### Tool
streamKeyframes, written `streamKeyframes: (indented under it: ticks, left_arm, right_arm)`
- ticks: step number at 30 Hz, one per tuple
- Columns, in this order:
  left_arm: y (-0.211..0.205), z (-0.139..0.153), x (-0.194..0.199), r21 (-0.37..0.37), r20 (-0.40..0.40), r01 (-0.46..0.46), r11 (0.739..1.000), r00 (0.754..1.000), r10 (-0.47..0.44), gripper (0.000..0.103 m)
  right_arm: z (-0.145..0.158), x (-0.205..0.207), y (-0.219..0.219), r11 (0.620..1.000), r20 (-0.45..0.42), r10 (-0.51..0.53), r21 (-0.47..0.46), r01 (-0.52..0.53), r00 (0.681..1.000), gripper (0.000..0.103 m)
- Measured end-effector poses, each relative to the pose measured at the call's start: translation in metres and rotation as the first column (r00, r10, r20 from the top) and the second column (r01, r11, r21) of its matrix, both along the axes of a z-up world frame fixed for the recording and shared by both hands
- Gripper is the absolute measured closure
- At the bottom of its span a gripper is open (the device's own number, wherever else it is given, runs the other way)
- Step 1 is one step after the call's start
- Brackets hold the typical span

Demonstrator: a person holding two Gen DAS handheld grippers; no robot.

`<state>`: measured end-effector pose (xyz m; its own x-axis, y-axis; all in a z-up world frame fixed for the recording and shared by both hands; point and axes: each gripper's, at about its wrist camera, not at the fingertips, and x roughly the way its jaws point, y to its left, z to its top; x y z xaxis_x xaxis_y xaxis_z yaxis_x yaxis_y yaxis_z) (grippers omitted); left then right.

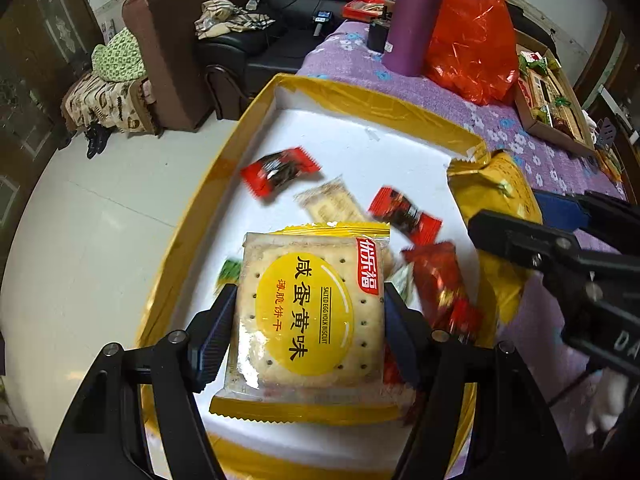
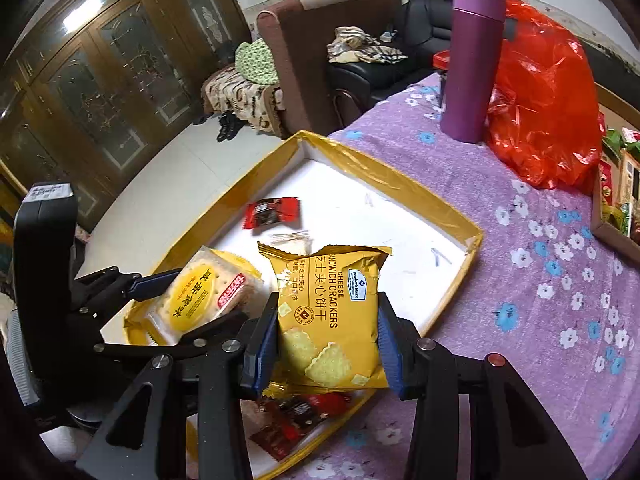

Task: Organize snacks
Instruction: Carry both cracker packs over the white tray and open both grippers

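Floral purple tablecloth (image 2: 520,280), yellow-rimmed tray (image 1: 224,168). Your left gripper (image 1: 308,320) clamps the salted egg yolk biscuit (image 1: 308,312). Your right gripper (image 2: 328,340) clamps the cheese crackers pack (image 2: 328,312).

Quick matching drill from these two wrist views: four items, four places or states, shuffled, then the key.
Items
1. salted egg yolk biscuit pack
2. cheese sandwich crackers pack
3. purple bottle
4. red plastic bag

Places or states
A. standing upright on the floral tablecloth
B. clamped in the left gripper over the yellow-rimmed tray
C. crumpled on the cloth just behind the bottle
D. clamped in the right gripper

Pairs: 1-B, 2-D, 3-A, 4-C
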<state>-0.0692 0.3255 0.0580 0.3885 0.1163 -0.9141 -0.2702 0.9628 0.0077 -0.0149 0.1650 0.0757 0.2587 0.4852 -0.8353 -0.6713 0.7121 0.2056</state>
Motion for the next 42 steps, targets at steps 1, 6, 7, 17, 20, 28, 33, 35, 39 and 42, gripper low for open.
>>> streamKeyframes:
  ticks: [1, 6, 7, 17, 20, 28, 33, 35, 39, 42]
  left_arm:
    - [0.001, -0.001, -0.004, -0.002, -0.008, -0.002, 1.0, 1.0, 0.002, 0.034]
    - [0.007, -0.012, -0.022, -0.021, -0.051, -0.015, 1.0, 0.999, 0.013, 0.034]
    - [0.009, -0.016, -0.025, -0.029, -0.062, -0.021, 0.999, 0.998, 0.02, 0.034]
    - [0.025, -0.019, -0.03, -0.067, -0.03, -0.056, 0.996, 0.998, 0.054, 0.034]
    - [0.028, -0.019, -0.029, -0.074, -0.024, -0.051, 0.996, 0.998, 0.05, 0.034]
    - [0.033, -0.008, -0.031, -0.103, 0.025, -0.016, 0.995, 0.999, 0.019, 0.034]
    - [0.023, 0.003, -0.028, -0.081, 0.049, -0.002, 0.997, 0.999, 0.007, 0.034]
    - [0.015, 0.008, -0.027, -0.063, 0.055, 0.002, 0.998, 0.998, 0.002, 0.034]
    - [-0.004, 0.018, -0.028, -0.01, 0.056, -0.005, 1.0, 0.998, 0.005, 0.034]
    - [-0.023, 0.025, -0.031, 0.027, 0.053, -0.01, 1.0, 0.999, 0.008, 0.034]
  right_arm:
    - [0.0, -0.003, 0.002, 1.0, -0.006, 0.008, 0.003, -0.008, 1.0, 0.059]
    - [-0.007, -0.021, 0.016, 0.997, -0.066, 0.081, 0.018, -0.08, 0.995, 0.059]
    - [-0.01, -0.026, 0.019, 0.995, -0.08, 0.096, 0.018, -0.095, 0.992, 0.059]
    - [-0.03, -0.034, 0.047, 0.992, -0.066, 0.114, -0.04, -0.116, 0.991, 0.059]
    - [-0.033, -0.028, 0.056, 0.994, -0.049, 0.098, -0.045, -0.101, 0.994, 0.058]
    - [-0.023, -0.012, 0.057, 0.999, -0.033, 0.033, 0.008, -0.033, 0.999, 0.056]
    - [-0.014, -0.01, 0.039, 1.0, -0.033, -0.014, 0.023, 0.014, 0.999, 0.056]
    - [-0.011, -0.011, 0.029, 0.999, -0.032, -0.026, 0.022, 0.027, 0.999, 0.056]
    - [-0.003, -0.019, 0.001, 0.999, -0.022, -0.034, 0.027, 0.035, 0.999, 0.056]
    - [0.002, -0.025, -0.021, 0.998, -0.016, -0.049, 0.037, 0.05, 0.999, 0.056]
